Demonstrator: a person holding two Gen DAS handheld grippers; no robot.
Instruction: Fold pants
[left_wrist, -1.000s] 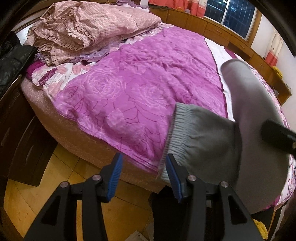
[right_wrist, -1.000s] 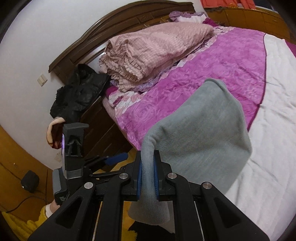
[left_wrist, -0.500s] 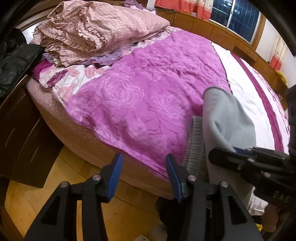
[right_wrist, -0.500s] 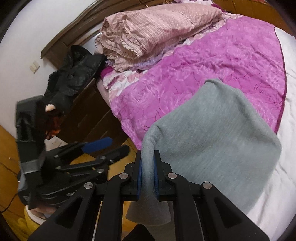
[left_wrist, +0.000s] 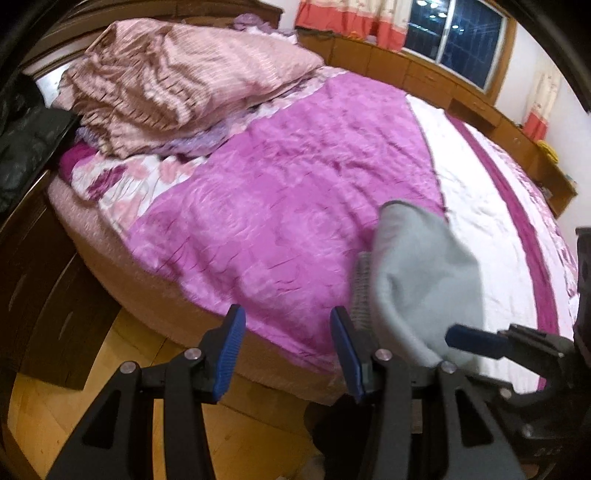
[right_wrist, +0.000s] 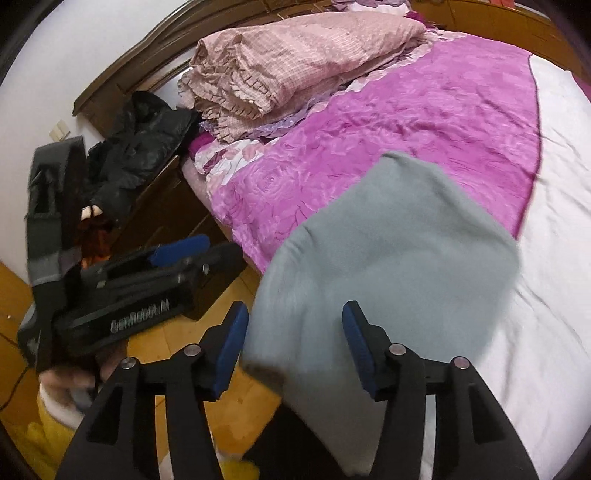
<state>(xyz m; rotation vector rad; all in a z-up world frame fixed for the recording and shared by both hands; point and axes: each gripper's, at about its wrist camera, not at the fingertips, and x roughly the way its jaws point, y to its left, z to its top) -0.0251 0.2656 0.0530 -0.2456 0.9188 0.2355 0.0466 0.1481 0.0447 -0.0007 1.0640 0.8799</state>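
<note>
Grey knit pants (right_wrist: 388, 266) with a ribbed cuff lie folded at the near edge of the round bed, draped over the magenta rose-patterned quilted bedspread (left_wrist: 295, 192) and its white section. Right gripper (right_wrist: 293, 349): jaws spread wide, blue pads (right_wrist: 232, 347) on either side of the fabric, not clamping it. Left gripper (left_wrist: 286, 350): jaws apart, holding nothing, positioned just left of the pants (left_wrist: 417, 273) over the bed edge. A pink checked ruffled duvet (left_wrist: 177, 85) is piled near the dark wooden headboard (right_wrist: 122, 85).
</note>
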